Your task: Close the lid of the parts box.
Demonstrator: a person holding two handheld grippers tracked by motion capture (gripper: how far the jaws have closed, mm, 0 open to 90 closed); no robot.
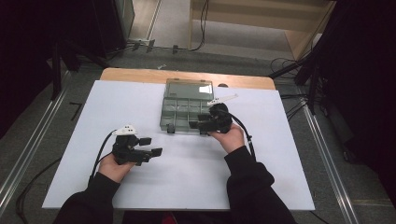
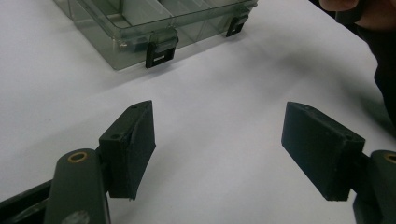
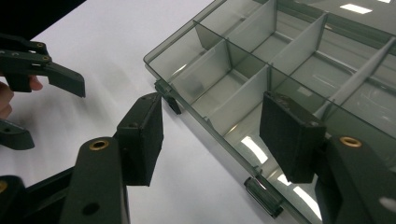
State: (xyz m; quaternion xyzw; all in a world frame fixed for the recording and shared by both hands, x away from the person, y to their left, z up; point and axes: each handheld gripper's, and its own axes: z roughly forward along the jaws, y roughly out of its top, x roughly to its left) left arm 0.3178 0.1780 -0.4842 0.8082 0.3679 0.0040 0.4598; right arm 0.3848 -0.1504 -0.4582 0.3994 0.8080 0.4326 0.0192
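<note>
1. While we held both grippers low over the white table sheet (image 1: 261, 177), the clear smoky-grey plastic compartment box (image 1: 187, 113) lay near the far middle of the table, its hinged lid (image 1: 189, 88) thrown open and lying flat behind it.
2. Our right gripper (image 1: 201, 125) sat at the box's front right corner, its jaws spread wide and gripping nothing; in the right gripper view one pad (image 3: 290, 135) hung over the front wall (image 3: 233, 140) and the other pad (image 3: 140, 137) stood outside it, above the sheet.
3. Our left gripper (image 1: 150, 145) rested well apart from the box, to its front left, jaws likewise parted and empty, with bare sheet between them.
4. We judged the chief risk to be the thin front wall: closing on it at a slant could make the light box skid or tip, since nothing braced it.
5. A second risk was one of the two black front latches (image 2: 161, 50), which stuck out from the wall and could catch a pad.
6. The inner dividers (image 3: 243, 105) stood close to the right pad, so a deeper reach might have jammed against them.
7. There was ample open sheet in front and to both sides; the wooden table edge (image 1: 140, 74) lay just behind the lid, leaving little room to push the box away from us.
</note>
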